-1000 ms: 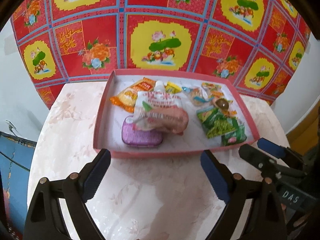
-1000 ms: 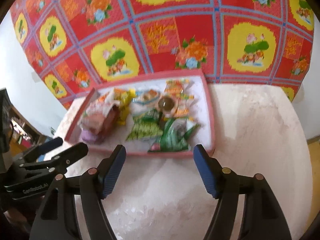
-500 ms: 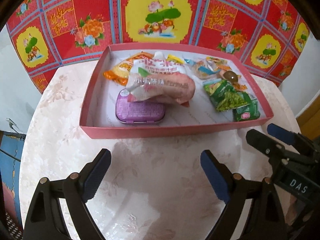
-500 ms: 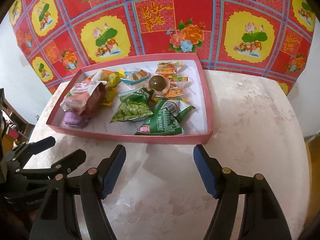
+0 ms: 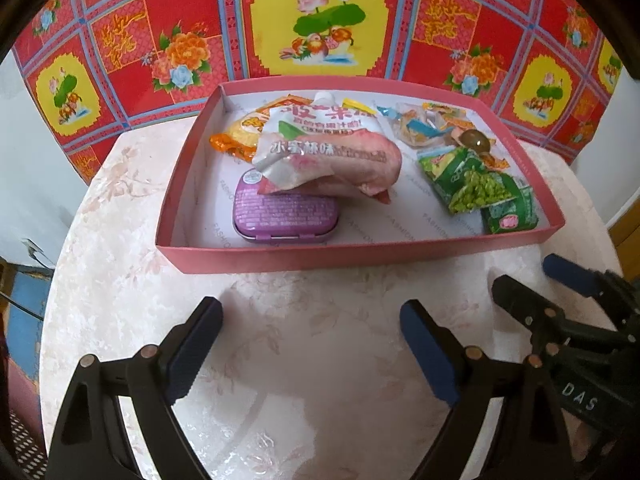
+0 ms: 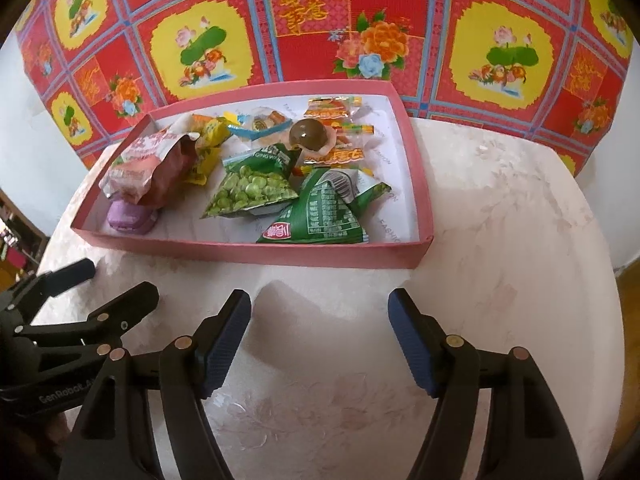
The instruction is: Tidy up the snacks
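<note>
Backdrop: red floral cloth (image 5: 320,28) is hanging behind a pale brocade tabletop (image 5: 312,360).
Tray: shallow pink cardboard tray (image 5: 360,258) is sitting toward the far edge, holding a purple tin (image 5: 286,212), crinkly pink pouch (image 5: 332,156) and green pea packets (image 6: 252,192).
Change: tray is looming larger than a second ago.
Left gripper (image 5: 310,344): tilting downward near the front edge, jaws spread, empty.
Right gripper (image 6: 320,340): likewise, jaws just widening, empty.

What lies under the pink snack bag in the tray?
A purple tin sits under the pink bag; its front shows, its back is covered. An orange packet and a white pouch lie behind the bag, partly hidden, all inside the tray.
</note>
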The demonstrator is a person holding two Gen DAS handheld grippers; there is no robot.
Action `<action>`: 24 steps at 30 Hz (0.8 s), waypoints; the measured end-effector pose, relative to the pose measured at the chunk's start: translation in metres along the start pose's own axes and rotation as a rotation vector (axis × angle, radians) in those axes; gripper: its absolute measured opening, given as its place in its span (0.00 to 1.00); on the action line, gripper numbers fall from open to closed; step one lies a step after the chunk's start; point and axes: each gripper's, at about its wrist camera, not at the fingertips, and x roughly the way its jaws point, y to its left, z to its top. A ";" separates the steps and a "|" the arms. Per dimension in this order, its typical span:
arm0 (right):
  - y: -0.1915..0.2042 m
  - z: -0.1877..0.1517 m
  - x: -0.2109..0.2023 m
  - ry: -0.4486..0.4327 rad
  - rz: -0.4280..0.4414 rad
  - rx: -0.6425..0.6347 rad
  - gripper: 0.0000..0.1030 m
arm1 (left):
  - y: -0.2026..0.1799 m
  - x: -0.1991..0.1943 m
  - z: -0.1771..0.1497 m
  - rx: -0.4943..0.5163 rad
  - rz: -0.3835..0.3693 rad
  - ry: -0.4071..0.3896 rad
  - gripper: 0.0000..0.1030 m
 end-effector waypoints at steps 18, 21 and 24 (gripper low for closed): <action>0.005 -0.001 0.004 -0.011 -0.050 -0.011 0.72 | 0.001 -0.001 -0.001 -0.014 0.003 -0.012 0.89; 0.005 -0.001 0.005 -0.016 -0.058 -0.003 0.72 | 0.002 -0.001 -0.002 -0.010 0.000 -0.014 0.89; 0.004 -0.001 0.006 -0.016 -0.060 0.001 0.73 | 0.003 -0.001 -0.003 -0.013 0.000 -0.018 0.89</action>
